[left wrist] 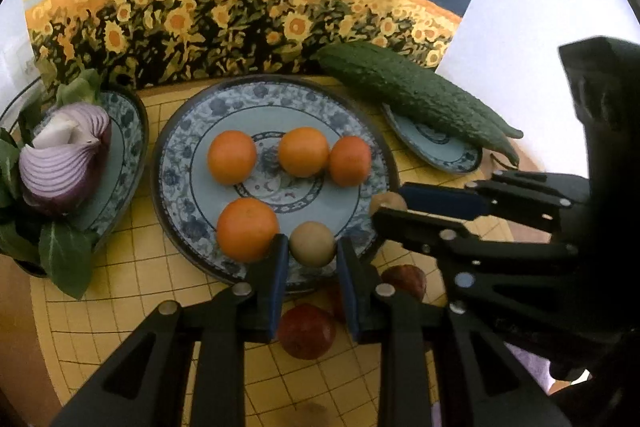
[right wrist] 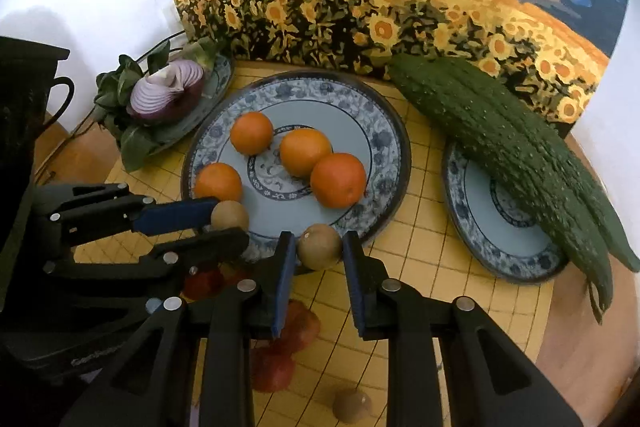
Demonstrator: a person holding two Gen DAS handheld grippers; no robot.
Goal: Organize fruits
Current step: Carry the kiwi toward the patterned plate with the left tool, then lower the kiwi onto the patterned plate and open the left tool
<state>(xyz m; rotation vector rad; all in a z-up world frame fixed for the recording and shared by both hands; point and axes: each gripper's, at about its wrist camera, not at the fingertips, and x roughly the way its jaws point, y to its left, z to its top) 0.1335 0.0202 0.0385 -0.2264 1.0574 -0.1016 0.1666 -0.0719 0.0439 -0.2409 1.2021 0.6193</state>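
Two hand-held grippers over the big plate's [left wrist: 182,163] near rim: left hand-held gripper [left wrist: 313,253] pinching one brown fruit [left wrist: 312,243], right hand-held gripper [right wrist: 319,253] pinching another brown fruit [right wrist: 319,246]; four oranges [left wrist: 232,157] on the plate

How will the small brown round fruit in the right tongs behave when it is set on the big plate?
The brown fruit looks round and smooth, so it will probably roll once the right tongs let go. The big plate has a raised rim, which likely stops it. It seems firm, showing no dent between the pads.
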